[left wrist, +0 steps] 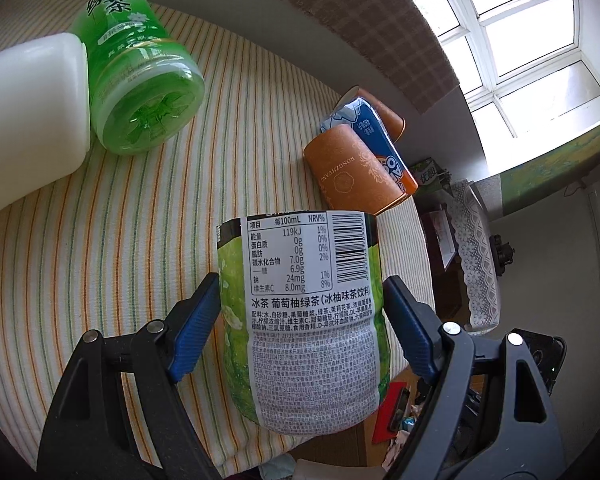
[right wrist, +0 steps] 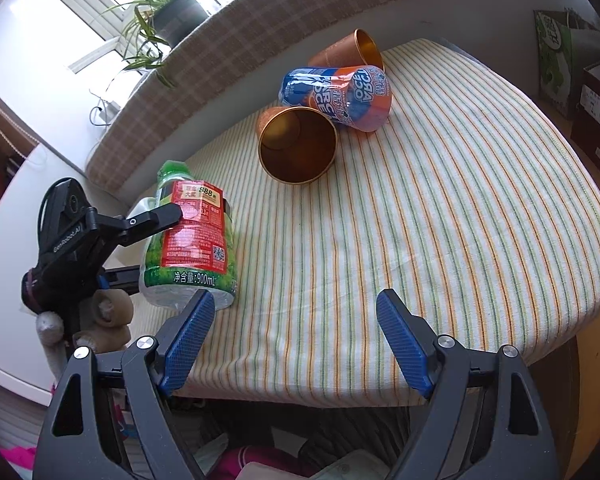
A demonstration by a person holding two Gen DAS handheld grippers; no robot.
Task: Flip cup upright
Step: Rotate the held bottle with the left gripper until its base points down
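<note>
My left gripper (left wrist: 302, 300) is shut on a green iced-tea bottle (left wrist: 304, 312), its blue pads on both sides of the label. In the right wrist view that bottle (right wrist: 192, 240) stands tilted at the table's left edge, held by the left gripper (right wrist: 156, 216). Two copper cups lie on their sides: the near one (right wrist: 298, 144) opens toward me, the far one (right wrist: 350, 50) lies behind a blue-orange bottle (right wrist: 340, 94). The near cup (left wrist: 352, 168) also shows in the left wrist view. My right gripper (right wrist: 296, 312) is open and empty above the striped tablecloth (right wrist: 440, 208).
A green tea bottle (left wrist: 140, 84) and a white plastic jug (left wrist: 28, 116) lie at the left of the table. A potted plant (right wrist: 172, 12) stands on the windowsill. Boxes (right wrist: 596, 112) sit beyond the table's right edge.
</note>
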